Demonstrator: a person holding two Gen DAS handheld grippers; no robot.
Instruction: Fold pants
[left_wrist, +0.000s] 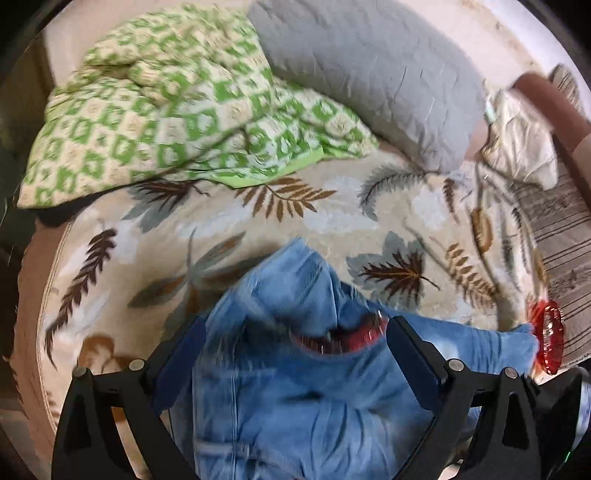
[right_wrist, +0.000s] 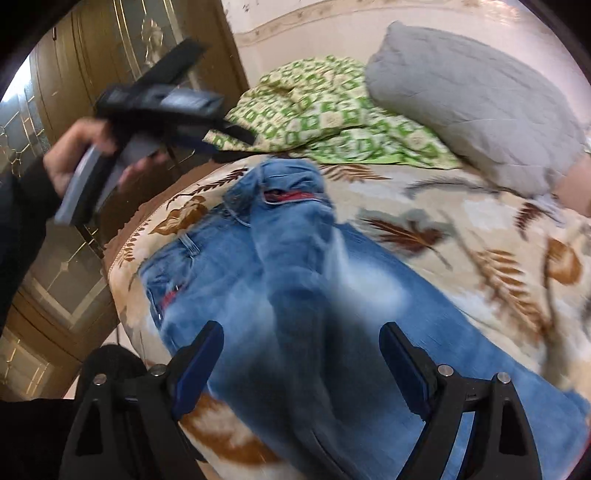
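Lying, apparently ungripped, between each wide-open hand-held gripper (left_wrist: 295, 343) (right_wrist: 301, 349): blue pants (right_wrist: 295, 266).

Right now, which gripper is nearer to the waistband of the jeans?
Left. The left gripper hangs open just above the waistband, which shows right in front of it. The right gripper is open over the legs, with the waistband far ahead of it.

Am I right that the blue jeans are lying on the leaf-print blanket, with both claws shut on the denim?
Not quite: both views show the left claw and right claw open above the blue jeans, gripping nothing. The jeans do lie on the leaf-print blanket.
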